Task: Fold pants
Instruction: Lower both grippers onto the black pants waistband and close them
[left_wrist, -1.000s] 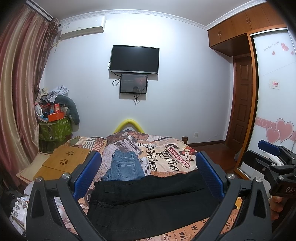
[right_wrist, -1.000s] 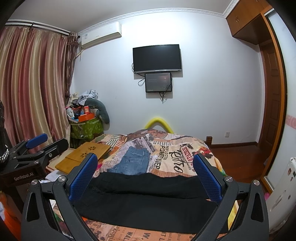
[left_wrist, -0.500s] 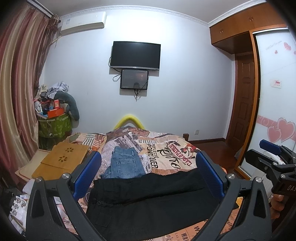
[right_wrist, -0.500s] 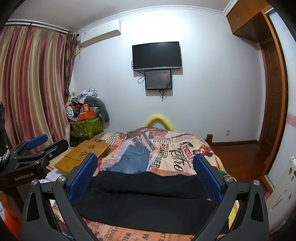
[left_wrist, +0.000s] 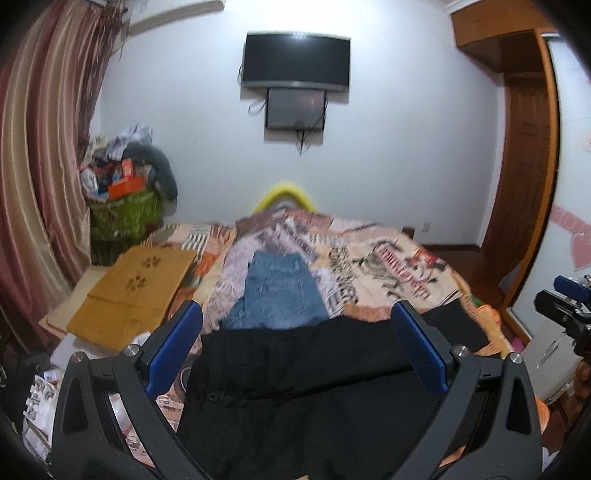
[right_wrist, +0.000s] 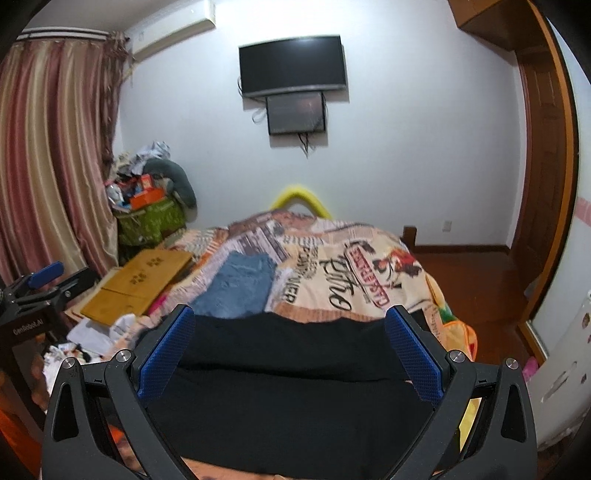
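Black pants (left_wrist: 317, 384) spread across near end of bed (right_wrist: 369, 273), folded jeans (left_wrist: 277, 291) beyond, green basket (right_wrist: 151, 219) heaped with boxes, left gripper (left_wrist: 295, 354) and right gripper (right_wrist: 290, 350) above pants, jaws spread wide, holding nothing

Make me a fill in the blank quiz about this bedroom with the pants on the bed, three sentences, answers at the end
1. The pants spread across the near end of the bed are ____ in colour.
2. Just beyond them lies a folded garment made of blue ____.
3. The left gripper and the right gripper both have their fingers ____, holding nothing.

Answers: black; denim; open
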